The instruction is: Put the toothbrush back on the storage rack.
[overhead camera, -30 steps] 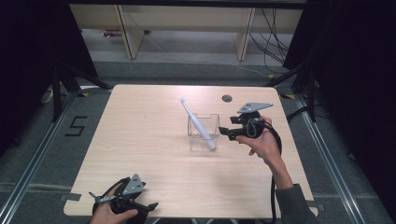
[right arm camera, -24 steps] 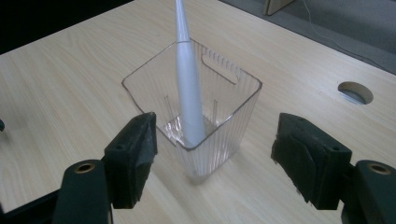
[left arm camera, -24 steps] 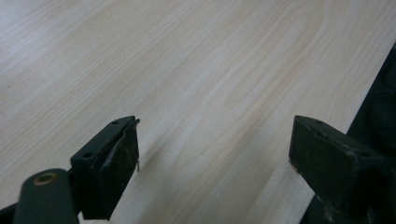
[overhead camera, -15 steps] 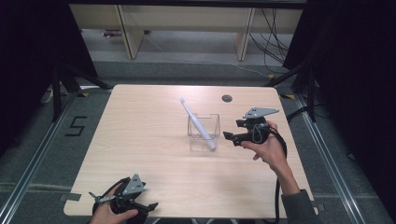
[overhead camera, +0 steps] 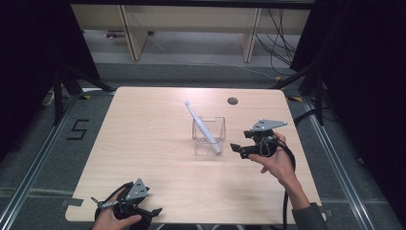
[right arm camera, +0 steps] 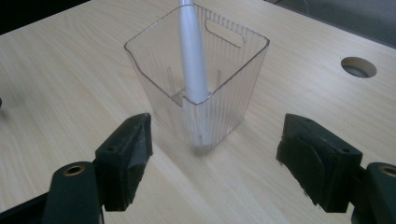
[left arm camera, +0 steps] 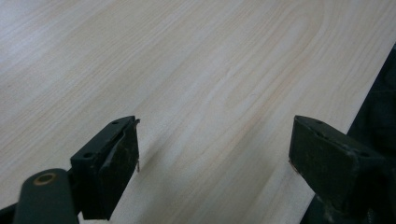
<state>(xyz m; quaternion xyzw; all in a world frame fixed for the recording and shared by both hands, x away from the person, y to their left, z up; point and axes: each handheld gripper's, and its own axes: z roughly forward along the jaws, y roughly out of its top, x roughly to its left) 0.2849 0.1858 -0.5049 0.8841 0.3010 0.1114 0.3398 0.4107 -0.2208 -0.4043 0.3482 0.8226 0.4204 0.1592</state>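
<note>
A clear ribbed plastic container (overhead camera: 209, 136) stands at the table's middle. A white toothbrush (overhead camera: 200, 124) leans in it, head up toward the far left. My right gripper (overhead camera: 238, 148) hovers just right of the container and points at it. In the right gripper view the jaws (right arm camera: 212, 158) stand wide apart before the container (right arm camera: 224, 88) and the toothbrush (right arm camera: 192, 56). They have just been opening, and nothing lies between them. My left gripper (overhead camera: 152, 212) rests at the table's front left edge. Its jaws (left arm camera: 215, 158) are open over bare wood.
The light wooden table (overhead camera: 153, 124) has a round cable hole (overhead camera: 232, 101) at the far right, also seen in the right gripper view as the hole (right arm camera: 358, 66). Shelving and cables stand beyond the far edge. Dark curtains hang at both sides.
My right gripper has drawn back from the container's rim, toward the person and lower. The left gripper and the toothbrush have stayed where they were.
</note>
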